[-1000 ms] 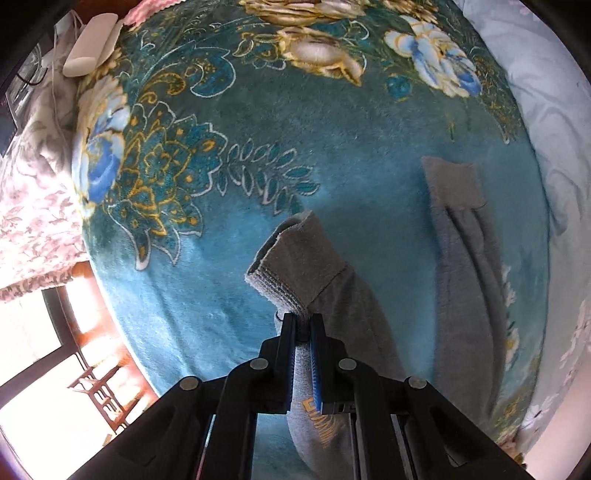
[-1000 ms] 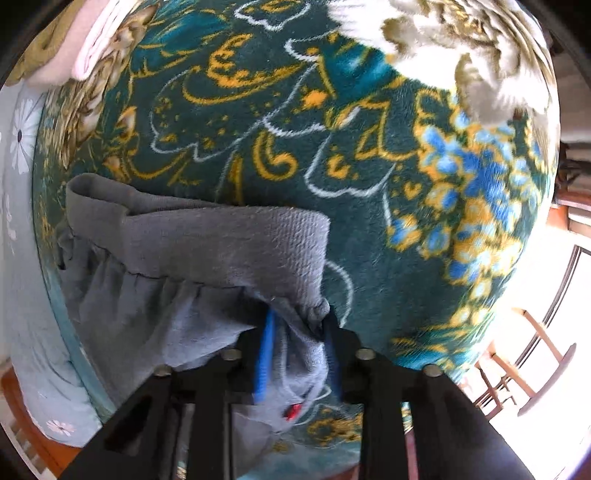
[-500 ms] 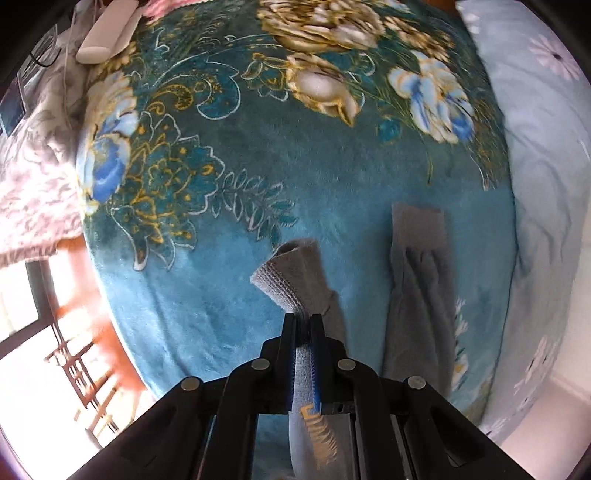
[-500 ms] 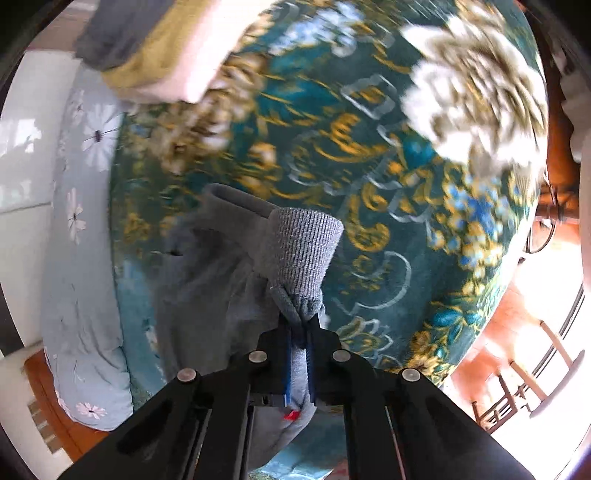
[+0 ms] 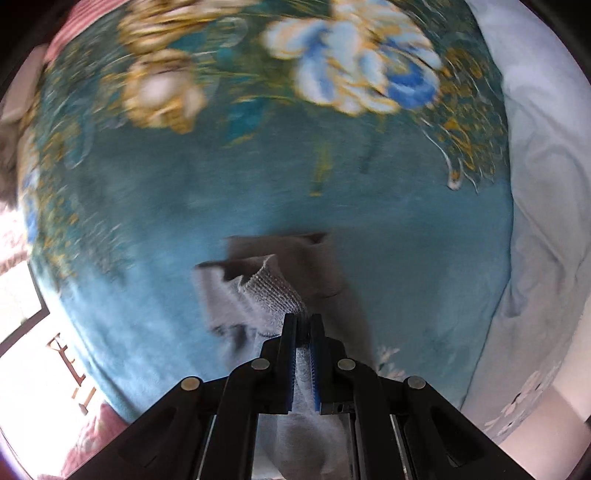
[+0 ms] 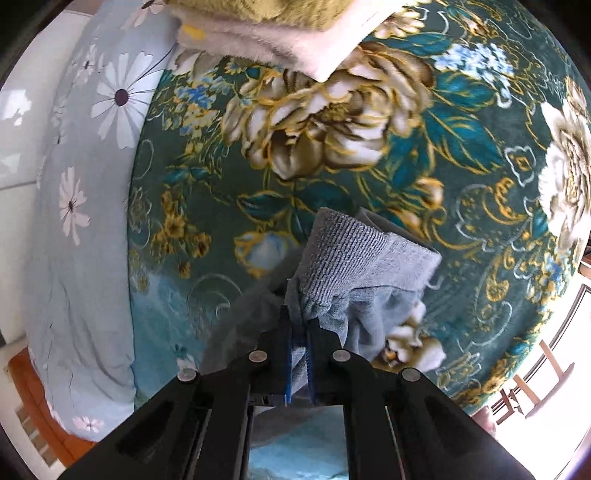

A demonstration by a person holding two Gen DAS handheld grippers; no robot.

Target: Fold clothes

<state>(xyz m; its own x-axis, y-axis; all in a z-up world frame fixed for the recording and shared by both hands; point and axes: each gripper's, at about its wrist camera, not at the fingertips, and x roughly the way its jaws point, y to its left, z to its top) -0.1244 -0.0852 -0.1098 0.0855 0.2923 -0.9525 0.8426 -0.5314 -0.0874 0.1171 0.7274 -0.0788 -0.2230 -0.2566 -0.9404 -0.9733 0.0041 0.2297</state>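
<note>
Two grippers each pinch a ribbed cuff of the grey garment (image 5: 266, 291) above the teal floral blanket (image 5: 155, 206). The left gripper (image 5: 303, 325) is clamped on the cuff just behind the ribbing, with the cloth hanging down toward the blanket; this view is blurred. The right gripper (image 6: 298, 325) is pressed together on gathered fabric just below its cuff (image 6: 354, 254). A pale blue daisy sheet (image 6: 81, 206) borders the blanket, and folded fleece (image 6: 280, 33) lies at its far end.

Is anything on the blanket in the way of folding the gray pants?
Nothing visible is. Both the left gripper and right gripper already pinch the gray pants. The blanket ahead looks bare; the folded pile sits far off.
</note>
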